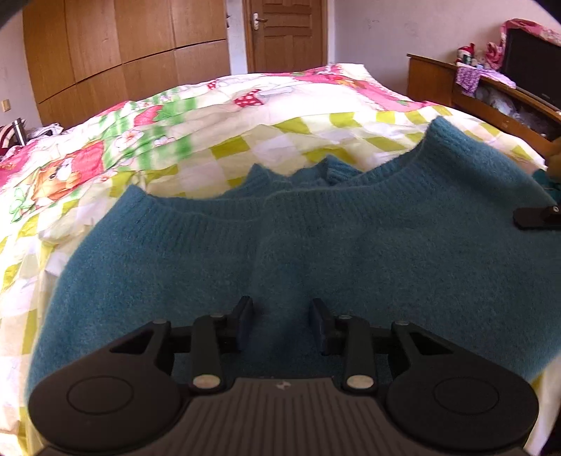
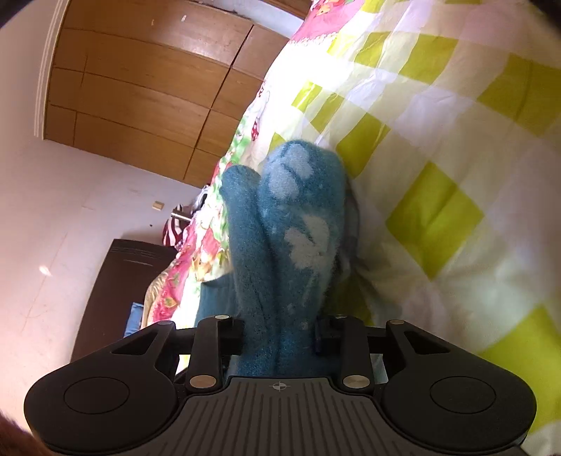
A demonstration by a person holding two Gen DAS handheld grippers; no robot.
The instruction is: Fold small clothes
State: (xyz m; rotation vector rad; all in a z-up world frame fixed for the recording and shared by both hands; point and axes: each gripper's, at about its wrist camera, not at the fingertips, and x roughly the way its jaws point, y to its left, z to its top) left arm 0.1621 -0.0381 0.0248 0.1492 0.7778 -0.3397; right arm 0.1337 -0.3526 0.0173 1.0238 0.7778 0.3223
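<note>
A small teal knitted sweater (image 1: 315,238) lies spread on the bed, its ribbed hem toward the far side. My left gripper (image 1: 282,324) hovers over the near part of the sweater with its jaws apart and nothing between them. My right gripper (image 2: 278,335) is shut on a bunched fold of the same teal sweater (image 2: 280,245), which has pale patches and rises between the fingers. A black fingertip of the right gripper (image 1: 536,215) shows at the right edge of the left wrist view, on the sweater.
The bed carries a quilt (image 1: 245,140) with yellow-green checks and pink cartoon prints. A wooden wardrobe (image 1: 122,52) and door (image 1: 287,31) stand behind it. A wooden headboard shelf (image 1: 491,94) with clutter is at the right. A dark cabinet (image 2: 119,280) stands by the wall.
</note>
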